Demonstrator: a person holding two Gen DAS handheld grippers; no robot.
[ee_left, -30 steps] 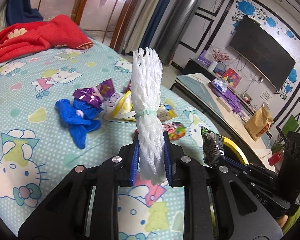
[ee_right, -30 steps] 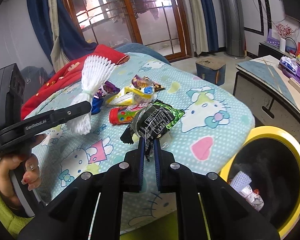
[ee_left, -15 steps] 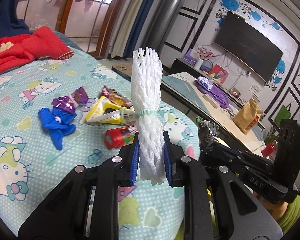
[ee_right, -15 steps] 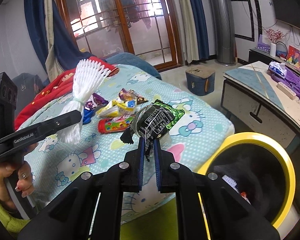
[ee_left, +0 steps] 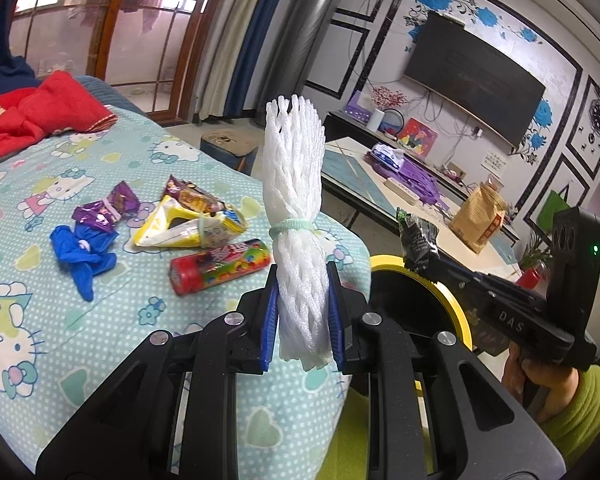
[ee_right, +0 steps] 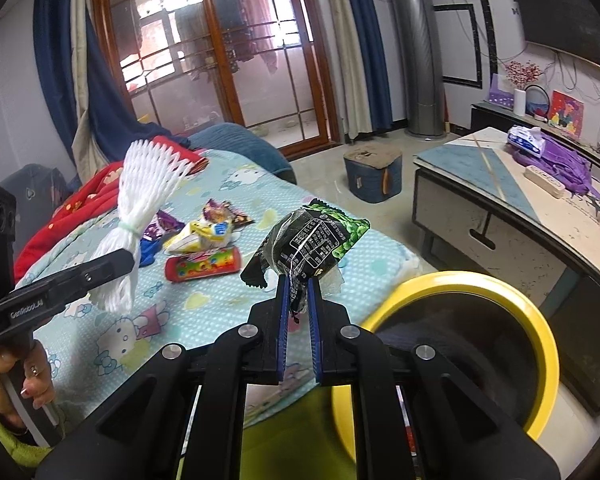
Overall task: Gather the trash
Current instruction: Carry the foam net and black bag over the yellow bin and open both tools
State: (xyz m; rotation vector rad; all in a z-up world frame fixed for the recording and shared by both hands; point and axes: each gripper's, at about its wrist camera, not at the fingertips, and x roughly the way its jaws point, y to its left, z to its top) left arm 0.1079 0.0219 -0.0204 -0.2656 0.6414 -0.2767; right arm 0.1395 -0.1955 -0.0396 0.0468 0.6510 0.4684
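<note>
My left gripper [ee_left: 302,316] is shut on a white foam fruit net [ee_left: 294,184] tied with a green band, held upright above the bed's edge; it also shows in the right wrist view [ee_right: 140,208]. My right gripper [ee_right: 298,316] is shut on a black and green snack wrapper [ee_right: 308,240], seen in the left wrist view too [ee_left: 416,236], near the yellow-rimmed trash bin [ee_right: 540,320]. On the bed lie a red candy tube [ee_left: 220,266], a yellow wrapper [ee_left: 188,224], a purple wrapper [ee_left: 104,208] and a blue glove [ee_left: 84,248].
The bed has a Hello Kitty sheet [ee_left: 40,312] and a red blanket [ee_left: 32,116] at its far end. A low table [ee_right: 500,200] stands right of the bin. A small stool [ee_right: 374,174] sits on the floor beyond.
Both grippers have drawn back from the bed and swung right with their loads. The yellow bin rim has come closer in both views.
</note>
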